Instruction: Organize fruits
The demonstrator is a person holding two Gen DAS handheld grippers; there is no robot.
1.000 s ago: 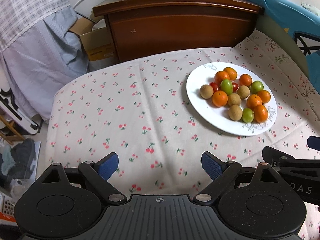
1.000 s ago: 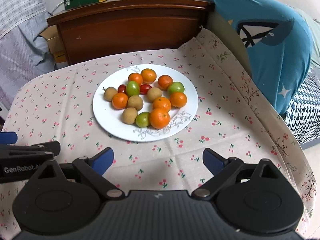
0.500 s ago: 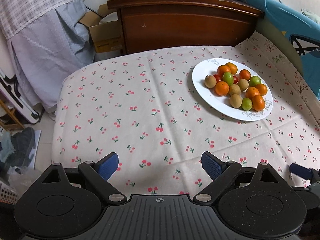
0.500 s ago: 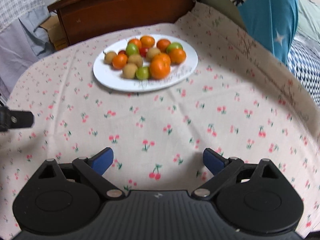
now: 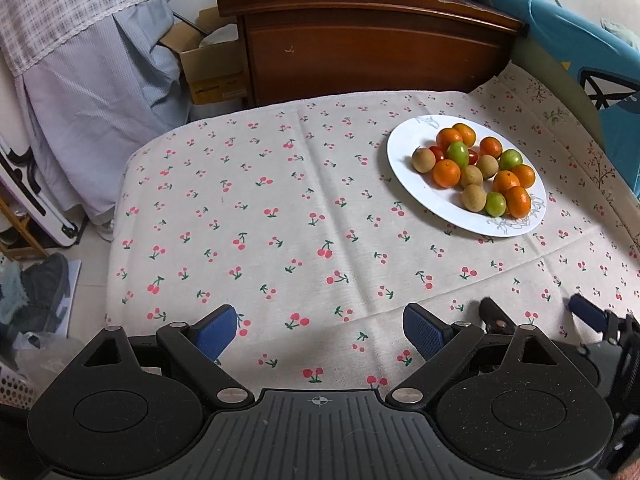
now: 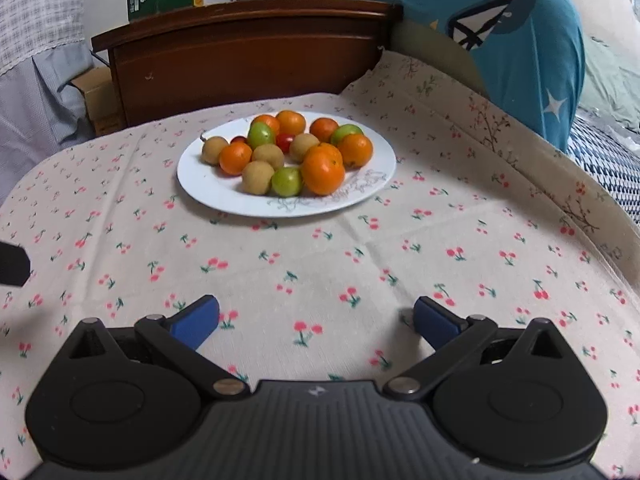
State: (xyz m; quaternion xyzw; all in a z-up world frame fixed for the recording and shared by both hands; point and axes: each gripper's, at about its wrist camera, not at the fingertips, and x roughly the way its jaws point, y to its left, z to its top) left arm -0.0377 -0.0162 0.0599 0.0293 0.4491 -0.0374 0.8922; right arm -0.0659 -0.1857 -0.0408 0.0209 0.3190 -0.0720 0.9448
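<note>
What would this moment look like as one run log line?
left gripper: open, empty | right gripper: opening, empty | fruits: all on white plate | tablecloth: otherwise bare

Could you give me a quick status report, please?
Left gripper open, empty. Right gripper opening, empty. Mixed small fruits piled on white round plate. Path clear.

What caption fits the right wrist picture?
Right gripper, its jaws opening over the cherry cloth, faces a white plate of mixed fruits.
</note>
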